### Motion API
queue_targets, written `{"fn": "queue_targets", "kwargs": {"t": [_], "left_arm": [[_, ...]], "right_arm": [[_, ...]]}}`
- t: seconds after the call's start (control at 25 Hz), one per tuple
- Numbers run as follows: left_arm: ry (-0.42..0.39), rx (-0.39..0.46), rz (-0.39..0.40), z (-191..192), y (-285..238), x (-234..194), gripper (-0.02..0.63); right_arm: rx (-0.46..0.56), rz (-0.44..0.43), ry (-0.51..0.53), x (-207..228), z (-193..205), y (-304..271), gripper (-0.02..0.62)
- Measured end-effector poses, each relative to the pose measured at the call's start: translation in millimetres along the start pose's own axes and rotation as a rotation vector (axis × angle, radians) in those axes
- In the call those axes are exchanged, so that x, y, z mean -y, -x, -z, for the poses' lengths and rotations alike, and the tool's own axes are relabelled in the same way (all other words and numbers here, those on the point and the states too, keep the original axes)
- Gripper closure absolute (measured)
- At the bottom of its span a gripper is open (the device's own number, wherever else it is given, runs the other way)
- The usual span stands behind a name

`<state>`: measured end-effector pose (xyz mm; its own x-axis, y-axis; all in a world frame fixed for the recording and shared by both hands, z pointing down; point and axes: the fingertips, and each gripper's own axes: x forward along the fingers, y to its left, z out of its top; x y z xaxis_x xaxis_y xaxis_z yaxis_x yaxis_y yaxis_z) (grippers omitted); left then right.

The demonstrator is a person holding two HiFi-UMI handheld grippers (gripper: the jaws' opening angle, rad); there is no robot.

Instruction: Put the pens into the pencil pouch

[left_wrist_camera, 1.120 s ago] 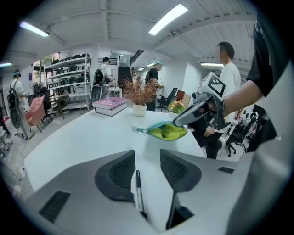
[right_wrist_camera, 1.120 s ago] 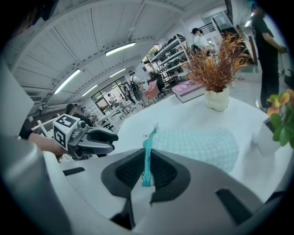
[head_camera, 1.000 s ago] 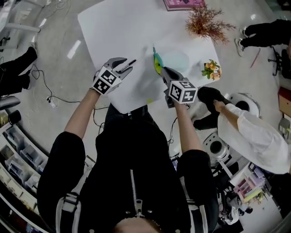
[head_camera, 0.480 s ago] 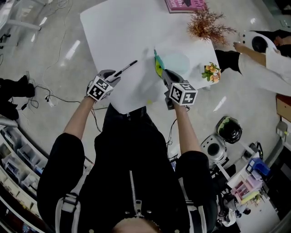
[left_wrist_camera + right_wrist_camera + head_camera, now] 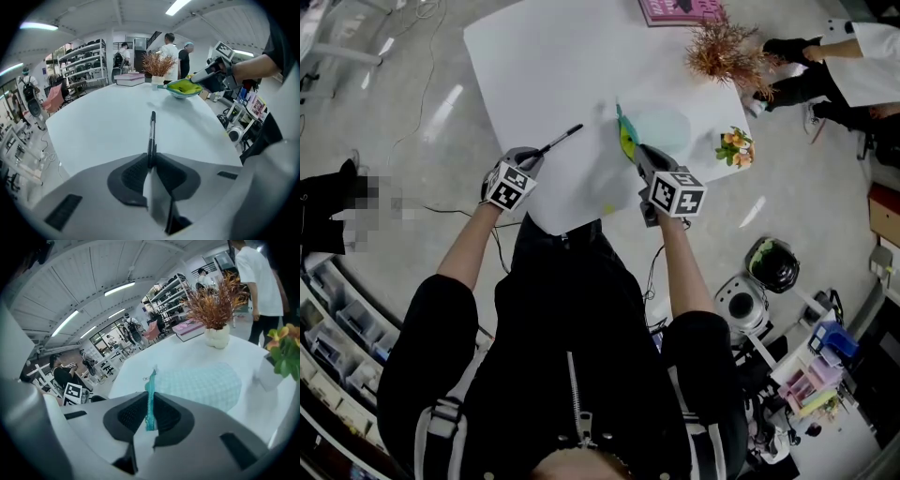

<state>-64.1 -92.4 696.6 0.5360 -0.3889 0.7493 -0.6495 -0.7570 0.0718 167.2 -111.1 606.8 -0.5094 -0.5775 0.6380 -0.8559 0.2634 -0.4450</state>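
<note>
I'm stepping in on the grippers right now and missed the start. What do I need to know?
Left gripper: its jaws have just been closing and are now shut on the black pen, which sticks out ahead over the white table.
Right gripper: shut on the teal edge of the pencil pouch, which lies on the table.
Done: pen gripped, pouch held.
Left: carry the pen to the pouch and slide it in. No other loose pen shows.

Floor: glossy grey, around the white table
Shelves: metal racks beyond the table
Light: ceiling strips above the table
</note>
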Motion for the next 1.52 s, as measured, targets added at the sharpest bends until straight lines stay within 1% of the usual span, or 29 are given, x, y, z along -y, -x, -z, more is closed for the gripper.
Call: {"fn": "queue_targets", "kwargs": {"t": [0.08,0.28,0.48,0.68,0.76,0.96,1.24,1.52], "left_arm": [[-0.016,0.005,-0.004,1.3,-0.2,0.8,0.533],[0.011,0.003,0.027,3.9,0.1,-0.1,0.535],[0.017,0.025,0.035,-3.3,9.0,-4.8,0.535],[0.001,0.06,0.065,-20.8,26.2,-7.4,0.535],[-0.013,0.068,0.087,-26.8,33.0,-6.6,0.535],[-0.034,0.088,0.177,-44.2,48.2,5.4,0.535],[-0.074,0.106,0.277,-66.1,52.3,23.7,0.535],[-0.137,0.089,0.332,-81.1,38.0,43.1,0.535]], "right_arm": [[0.0,0.001,0.0,-0.1,0.5,-0.6,0.549],[-0.001,0.006,-0.007,-0.5,0.5,-1.2,0.549],[0.0,0.01,-0.011,-0.1,1.7,-3.1,0.549],[-0.001,0.017,-0.011,-1.0,1.7,-3.0,0.549],[0.002,0.019,-0.013,-1.6,1.0,-1.9,0.549],[0.013,0.023,-0.025,-1.3,0.0,0.2,0.549],[0.018,0.025,-0.046,-0.4,3.8,0.9,0.549],[0.025,0.027,-0.054,0.7,2.6,3.6,0.549]]}}
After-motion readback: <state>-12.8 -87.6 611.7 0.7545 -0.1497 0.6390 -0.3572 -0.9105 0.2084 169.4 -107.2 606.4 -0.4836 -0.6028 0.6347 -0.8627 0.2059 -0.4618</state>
